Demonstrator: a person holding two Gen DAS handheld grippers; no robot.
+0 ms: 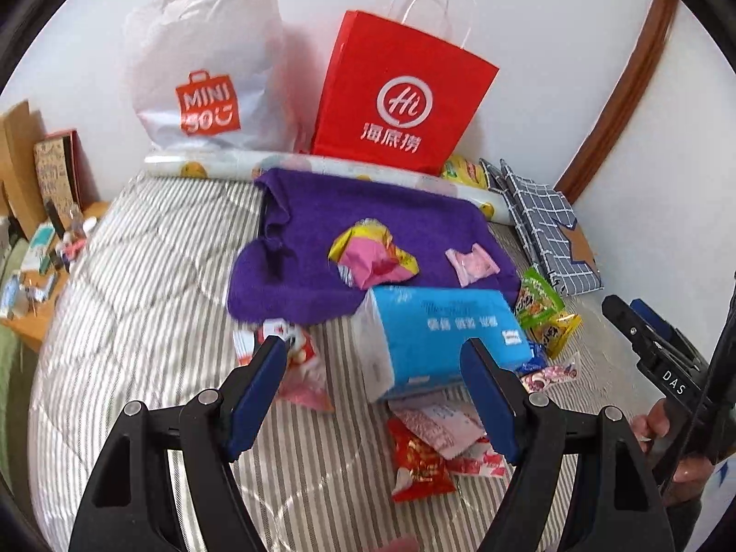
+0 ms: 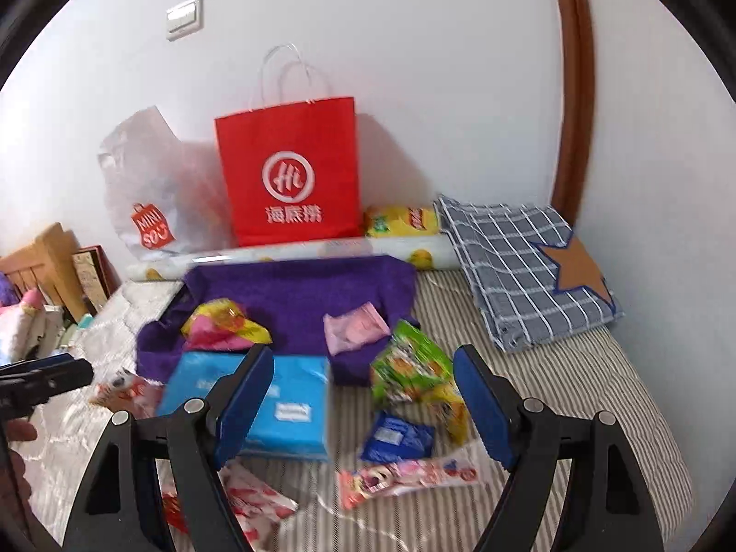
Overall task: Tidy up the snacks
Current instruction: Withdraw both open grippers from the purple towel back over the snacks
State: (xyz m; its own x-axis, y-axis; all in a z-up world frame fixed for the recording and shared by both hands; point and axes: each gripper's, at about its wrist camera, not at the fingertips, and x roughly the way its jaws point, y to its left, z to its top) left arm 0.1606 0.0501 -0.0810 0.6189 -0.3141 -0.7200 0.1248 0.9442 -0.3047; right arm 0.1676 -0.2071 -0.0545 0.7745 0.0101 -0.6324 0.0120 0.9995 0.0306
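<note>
Snack packets lie scattered on a striped bed. A yellow-pink packet (image 1: pixel 372 253) and a small pink packet (image 1: pixel 471 264) rest on a purple towel (image 1: pixel 299 285). A blue tissue pack (image 1: pixel 437 336) lies in front of it, with a green-yellow packet (image 2: pixel 414 377), a blue packet (image 2: pixel 398 437), a pink strip packet (image 2: pixel 405 476) and red packets (image 1: pixel 418 460) around. A red paper bag (image 2: pixel 290 170) stands at the wall. My left gripper (image 1: pixel 372 363) is open and empty above the tissue pack. My right gripper (image 2: pixel 363 368) is open and empty above the snacks.
A white MINISO bag (image 1: pixel 207 73) leans beside the red bag. A rolled printed sheet (image 2: pixel 294 253), a yellow chips bag (image 2: pixel 400 221) and a folded blue checked cloth (image 2: pixel 520 267) lie along the wall. A wooden bedside shelf with small items (image 1: pixel 37 248) is at left.
</note>
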